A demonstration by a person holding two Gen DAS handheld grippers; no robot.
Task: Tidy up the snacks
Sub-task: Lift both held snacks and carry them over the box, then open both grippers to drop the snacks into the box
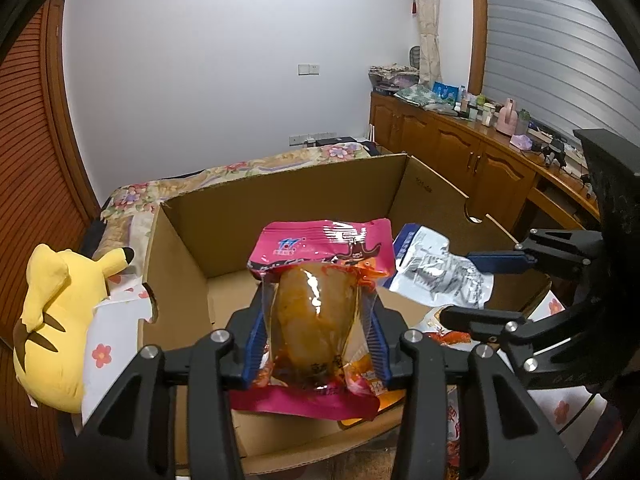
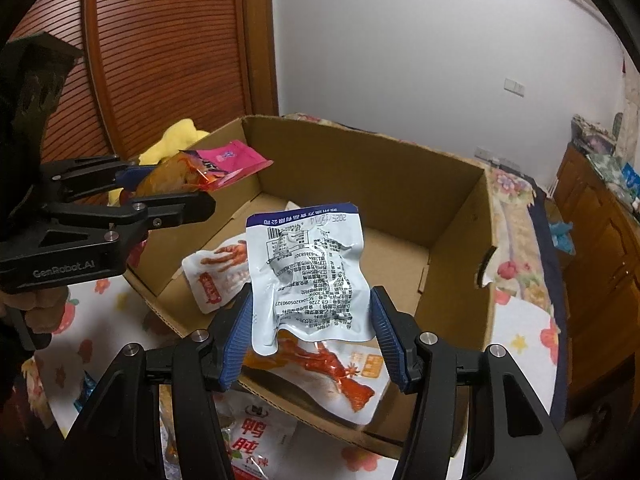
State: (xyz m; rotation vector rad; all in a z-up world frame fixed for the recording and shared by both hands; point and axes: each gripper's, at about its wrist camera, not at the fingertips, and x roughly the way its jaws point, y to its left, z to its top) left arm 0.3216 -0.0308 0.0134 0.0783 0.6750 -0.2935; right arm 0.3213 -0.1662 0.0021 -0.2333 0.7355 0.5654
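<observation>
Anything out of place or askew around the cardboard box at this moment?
One white snack packet lies draped over the near rim of the cardboard box, half in, half out. Another white packet lies outside on the cloth. The box's handle cutout looks torn.

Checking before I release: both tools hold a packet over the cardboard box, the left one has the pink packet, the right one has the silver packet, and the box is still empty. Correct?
Not quite: the box is not empty. The right wrist view shows a white packet with red print lying inside the cardboard box. The rest holds: the left tool grips the pink packet and the right tool grips the silver packet over the box.
</observation>
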